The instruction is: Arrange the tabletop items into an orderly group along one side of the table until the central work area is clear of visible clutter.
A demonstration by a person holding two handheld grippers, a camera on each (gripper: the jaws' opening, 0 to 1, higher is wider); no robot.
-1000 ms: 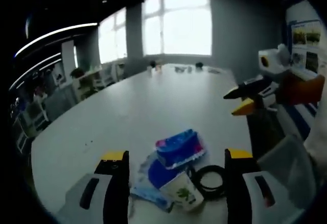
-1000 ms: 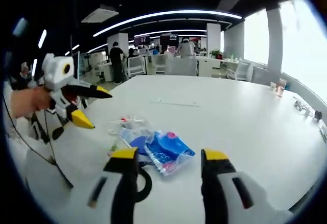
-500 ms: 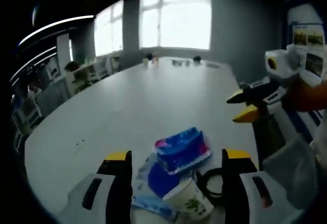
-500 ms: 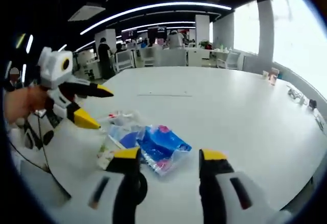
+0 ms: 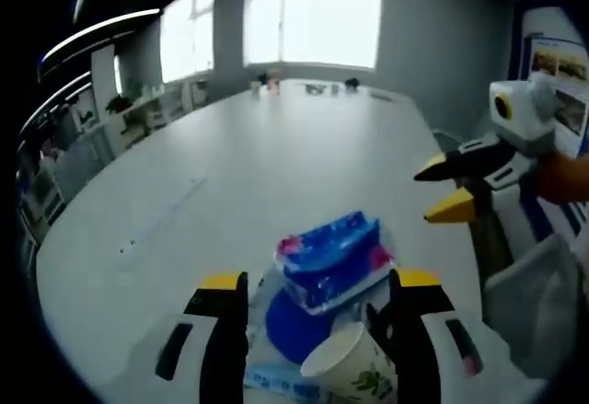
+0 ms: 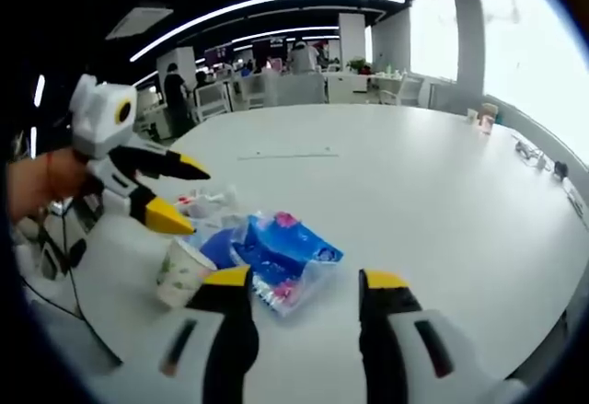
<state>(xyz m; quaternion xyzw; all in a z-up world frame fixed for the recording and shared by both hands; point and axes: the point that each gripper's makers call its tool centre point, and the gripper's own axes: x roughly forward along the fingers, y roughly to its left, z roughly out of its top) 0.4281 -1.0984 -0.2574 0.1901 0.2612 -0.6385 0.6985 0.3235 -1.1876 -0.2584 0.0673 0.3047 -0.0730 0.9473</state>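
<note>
Under both pairs of tongs stretches a big white table [image 5: 276, 155], bare across most of its top, with the clutter gathered near one edge. Just ahead of the left gripper [image 5: 315, 284], between its parted yellow-tipped jaws, a blue plastic packet [image 5: 331, 257] with pink print lies on top of a flatter blue bag [image 5: 290, 317]; neither jaw touches it, and the tongs grip nothing. Close against the inner side of that gripper's right jaw a white paper cup [image 5: 352, 375] with a green leaf print lies tipped on its side, mouth toward the camera; what is in it cannot be made out. From the right gripper [image 6: 299, 282], also spread wide and empty, the same blue packet sits just beyond its left jaw, the cup farther left, and a small crumpled clear wrapper [image 6: 204, 203] with red bits beyond them, by the left tongs' yellow tips.
</note>
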